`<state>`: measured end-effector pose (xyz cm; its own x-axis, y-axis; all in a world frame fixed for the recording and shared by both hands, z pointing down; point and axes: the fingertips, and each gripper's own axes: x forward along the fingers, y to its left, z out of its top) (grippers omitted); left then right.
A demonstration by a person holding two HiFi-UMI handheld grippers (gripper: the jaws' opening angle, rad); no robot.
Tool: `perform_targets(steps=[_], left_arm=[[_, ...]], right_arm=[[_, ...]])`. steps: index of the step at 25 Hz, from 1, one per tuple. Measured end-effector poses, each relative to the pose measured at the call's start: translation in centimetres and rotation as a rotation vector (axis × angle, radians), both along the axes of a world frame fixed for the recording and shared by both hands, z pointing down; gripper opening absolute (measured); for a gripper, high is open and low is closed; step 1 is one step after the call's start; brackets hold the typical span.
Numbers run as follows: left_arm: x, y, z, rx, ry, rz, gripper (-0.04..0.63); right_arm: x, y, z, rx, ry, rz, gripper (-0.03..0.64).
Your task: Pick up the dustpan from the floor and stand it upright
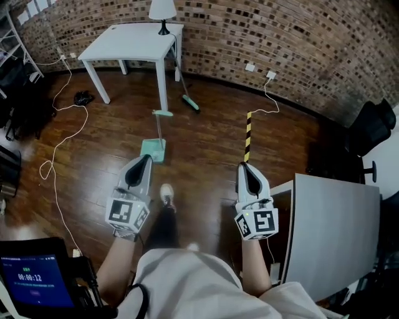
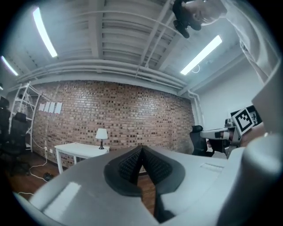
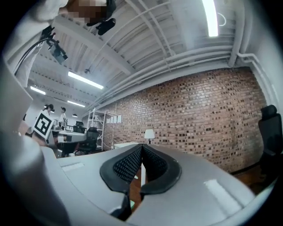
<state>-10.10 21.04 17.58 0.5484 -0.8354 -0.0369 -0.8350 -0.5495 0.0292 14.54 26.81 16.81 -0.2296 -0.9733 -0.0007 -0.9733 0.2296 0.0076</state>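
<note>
The teal dustpan is on the wooden floor ahead of me, its thin handle running toward the white table and ending in a teal grip. My left gripper hovers just short of the pan, a little to its left, pointing level. Its jaws are shut with nothing between them. My right gripper is held level well to the right of the dustpan, also shut and empty. Neither gripper touches the dustpan.
A white table with a lamp stands by the brick wall, a teal broom leaning at its leg. A yellow-black striped strip, a white cable, a grey tabletop, a black chair and my shoe surround me.
</note>
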Motion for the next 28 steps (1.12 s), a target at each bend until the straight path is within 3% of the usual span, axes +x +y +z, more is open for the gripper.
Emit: perform_targets(steps=[4, 9, 21, 28], left_arm=[[-0.7, 5.8, -0.9, 0.007, -0.006, 0.005, 0.002], [-2.1, 9.2, -3.0, 0.045, 0.002, 0.031, 0.002], [-6.8, 9.6, -3.8, 0.046, -0.02, 0.062, 0.002], [-6.9, 9.7, -3.8, 0.032, -0.025, 0.058, 0.002]], right_arm=[[-0.8, 5.1, -0.9, -0.029, -0.017, -0.017, 0.014], [-2.6, 8.0, -2.3, -0.03, -0.053, 0.0, 0.014], [-10.2, 8.5, -3.6, -0.004, -0.036, -0.007, 0.012], [-8.9, 8.9, -3.8, -0.015, -0.001, 0.021, 0.012]])
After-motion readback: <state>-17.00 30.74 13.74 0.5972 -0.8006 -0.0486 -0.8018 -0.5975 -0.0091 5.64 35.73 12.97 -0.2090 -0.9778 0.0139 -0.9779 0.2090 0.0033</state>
